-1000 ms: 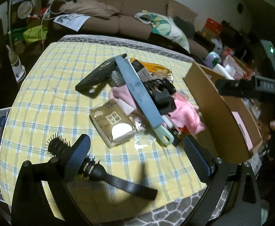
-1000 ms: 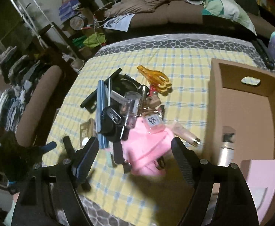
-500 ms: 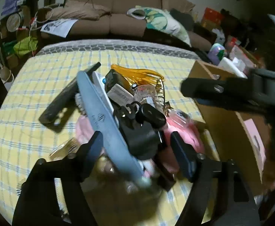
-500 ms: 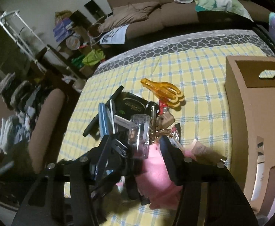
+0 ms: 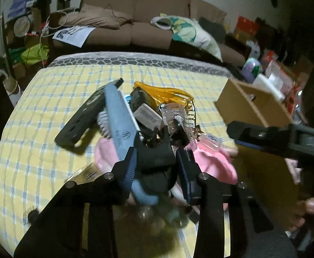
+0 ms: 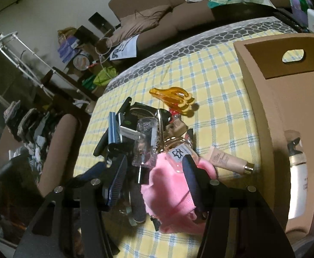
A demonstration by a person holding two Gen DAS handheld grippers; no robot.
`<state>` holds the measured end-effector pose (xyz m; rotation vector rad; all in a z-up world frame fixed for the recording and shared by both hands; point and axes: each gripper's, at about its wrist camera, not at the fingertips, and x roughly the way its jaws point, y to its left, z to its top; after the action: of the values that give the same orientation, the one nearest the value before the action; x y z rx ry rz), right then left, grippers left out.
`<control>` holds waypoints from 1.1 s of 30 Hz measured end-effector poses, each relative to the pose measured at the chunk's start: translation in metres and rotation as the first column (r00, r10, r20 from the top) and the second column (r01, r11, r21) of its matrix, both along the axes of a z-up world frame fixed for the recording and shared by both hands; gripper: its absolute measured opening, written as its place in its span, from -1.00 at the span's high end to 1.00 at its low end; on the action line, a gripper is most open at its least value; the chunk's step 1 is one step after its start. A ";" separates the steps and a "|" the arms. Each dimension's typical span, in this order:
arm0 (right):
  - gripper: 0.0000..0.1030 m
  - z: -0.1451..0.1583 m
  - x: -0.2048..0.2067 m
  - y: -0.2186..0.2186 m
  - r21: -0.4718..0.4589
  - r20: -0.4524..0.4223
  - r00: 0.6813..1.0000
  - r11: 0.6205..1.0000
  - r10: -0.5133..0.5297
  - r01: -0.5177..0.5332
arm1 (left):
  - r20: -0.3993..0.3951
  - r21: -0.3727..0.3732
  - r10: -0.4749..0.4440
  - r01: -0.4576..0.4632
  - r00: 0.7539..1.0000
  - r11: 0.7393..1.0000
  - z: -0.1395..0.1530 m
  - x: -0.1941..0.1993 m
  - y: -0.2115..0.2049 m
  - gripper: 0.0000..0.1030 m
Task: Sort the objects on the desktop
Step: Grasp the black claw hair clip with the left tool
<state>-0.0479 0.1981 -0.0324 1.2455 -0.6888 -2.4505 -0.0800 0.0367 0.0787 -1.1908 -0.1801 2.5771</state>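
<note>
A heap of objects lies on the yellow checked tablecloth point(image 5: 49, 116): a blue-grey flat tool point(image 5: 119, 116), a black remote point(image 5: 86, 116), an orange hair claw point(image 5: 163, 92), a clear bottle point(image 6: 145, 142), a pink cloth point(image 6: 170, 189) and a black clip-like object point(image 5: 156, 161). My left gripper point(image 5: 159, 163) is open with its fingers on either side of the black object. My right gripper point(image 6: 154, 172) is open over the pink cloth and clear bottle; its arm also shows in the left wrist view point(image 5: 281, 139).
An open cardboard box point(image 6: 271, 99) stands on the table's right side with a white spray bottle point(image 6: 296, 163) inside. A beige cosmetic tube point(image 6: 228, 159) lies beside the box. A brown sofa point(image 5: 135, 28) and clutter stand beyond the table.
Both grippers have come down and forward onto the heap. The left one left the hairbrush area and now straddles the black object; the right one narrowed over the pink cloth.
</note>
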 end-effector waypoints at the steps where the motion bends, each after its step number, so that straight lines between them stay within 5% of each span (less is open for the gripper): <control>1: -0.10 0.000 0.001 0.000 0.001 0.000 1.000 1.000 0.002 -0.002 | -0.006 0.023 0.004 -0.004 1.000 1.000 0.005 0.006 -0.007 0.34; 8: -0.10 -0.004 0.006 -0.005 0.000 0.002 1.000 1.000 0.018 -0.018 | -0.036 0.106 0.024 -0.020 0.999 0.994 0.032 0.043 -0.054 0.35; 15: -0.10 0.002 0.016 -0.039 0.011 -0.002 0.995 0.995 0.096 -0.096 | 0.029 0.265 0.065 -0.071 0.997 0.962 0.016 0.056 -0.101 0.35; 20: -0.10 0.019 0.030 -0.073 -0.059 -0.053 0.974 0.973 0.221 -0.224 | 0.030 0.392 0.042 -0.051 0.999 0.918 0.020 0.060 -0.120 0.35; 27: -0.10 0.034 0.040 -0.103 -0.042 -0.149 0.925 0.933 0.349 -0.358 | 0.034 0.423 -0.009 -0.006 0.999 0.906 0.021 0.064 -0.120 0.35; 32: -0.07 0.031 0.040 -0.109 -0.093 -0.166 0.896 0.898 0.411 -0.429 | 0.093 0.585 -0.049 -0.015 0.994 0.811 0.010 0.058 -0.134 0.35; 33: 0.07 0.030 0.039 -0.108 -0.099 -0.168 0.893 0.895 0.417 -0.436 | 0.099 0.604 -0.051 -0.019 0.994 0.797 0.009 0.058 -0.136 0.35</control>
<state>-0.0094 0.0898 -0.0025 1.0277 -0.4695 -2.0675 -0.0222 -0.0990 0.0876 -1.0597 -0.9381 2.1599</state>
